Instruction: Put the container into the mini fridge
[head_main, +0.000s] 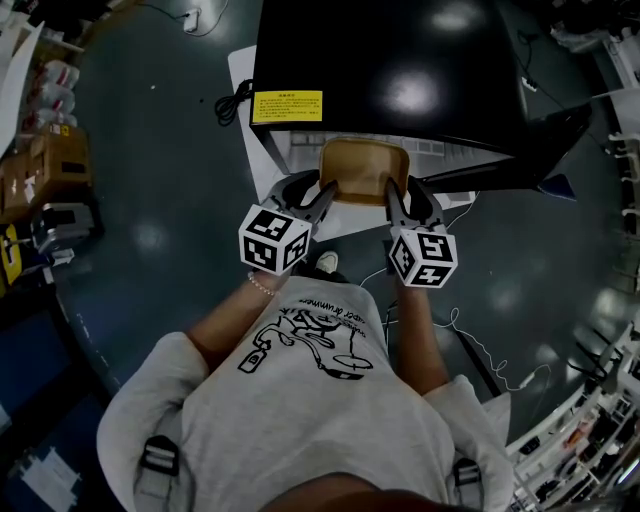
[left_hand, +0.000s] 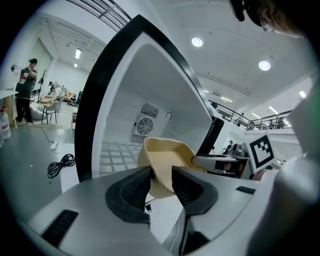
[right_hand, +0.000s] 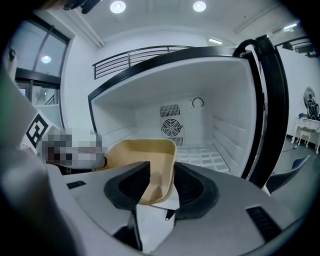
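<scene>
We see the container (head_main: 362, 168), a shallow tan tub with rounded corners, at the open mouth of the mini fridge (head_main: 380, 60), low in front of its white gridded floor; only the tub's own bare walls and bottom show inside it; whether its base rests on the fridge floor we cannot tell. The fridge's inside is white, with a round fan grille (right_hand: 171, 127) on the back wall; its black door (head_main: 530, 150) swings out to the right in the head view.

The left gripper (head_main: 318, 196) straddles the tub's left wall and the right gripper (head_main: 398, 195) its right wall. In the left gripper view the jaws stand apart, the outer pad against the rim and a strip of tan showing before the inner pad; the right gripper view shows the same, rim beside the outer pad and a gap at the inner one; neither pair looks pressed tight on the wall.

A yellow label (head_main: 287, 106) sits on the fridge's black top; its print is too small for us to read. Each gripper carries a cube of black-and-white square markers (head_main: 272, 240). The person's grey T-shirt (head_main: 310, 400) bears a black drawing and a line of script we cannot read. A black cable (head_main: 233, 100) lies coiled left of the fridge.
</scene>
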